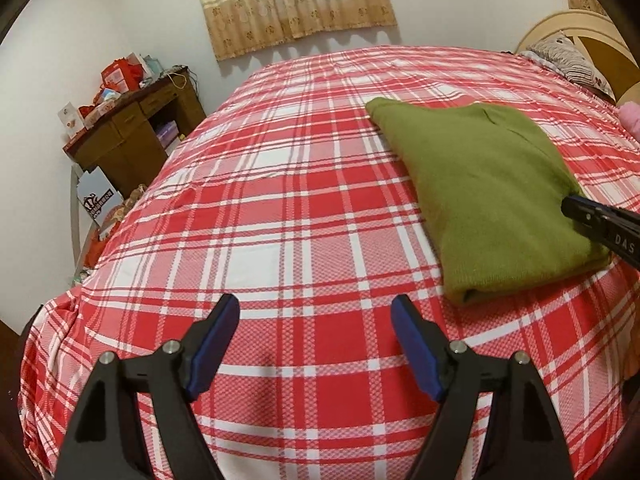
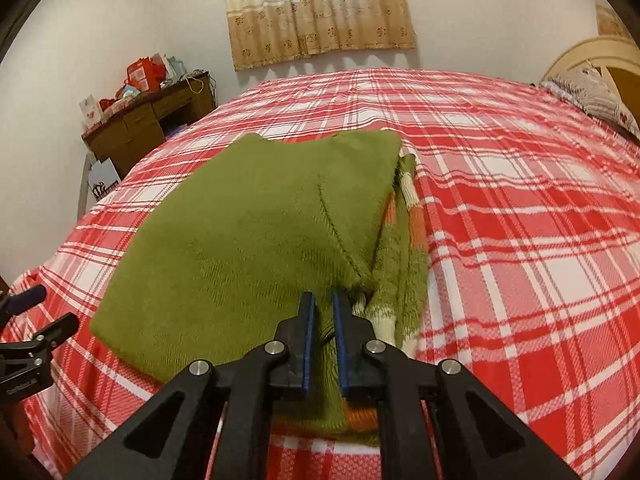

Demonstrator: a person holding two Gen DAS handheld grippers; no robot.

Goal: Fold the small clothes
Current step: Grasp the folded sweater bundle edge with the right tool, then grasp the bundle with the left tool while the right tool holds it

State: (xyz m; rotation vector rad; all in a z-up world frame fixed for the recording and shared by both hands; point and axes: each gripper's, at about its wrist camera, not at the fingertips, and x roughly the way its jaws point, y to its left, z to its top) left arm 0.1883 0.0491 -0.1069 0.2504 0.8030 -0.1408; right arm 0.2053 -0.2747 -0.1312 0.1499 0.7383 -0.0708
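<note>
A green knit sweater (image 2: 248,232) lies folded in a flat rectangle on the red plaid bed (image 2: 520,208). Orange and white striped layers show along its right edge. My right gripper (image 2: 323,298) is shut on the sweater's near right corner, with green knit pinched between its blue pads. In the left wrist view the sweater (image 1: 480,184) sits at the right, and the right gripper (image 1: 570,204) reaches onto it from the right edge. My left gripper (image 1: 315,304) hovers open over bare bedspread, to the left of the sweater, with nothing between its fingers.
A brown desk (image 1: 132,132) piled with red boxes stands by the wall at the far left of the bed. A patterned pillow (image 1: 568,60) and a pale headboard (image 1: 592,28) are at the far right. A curtain (image 1: 296,0) hangs on the back wall.
</note>
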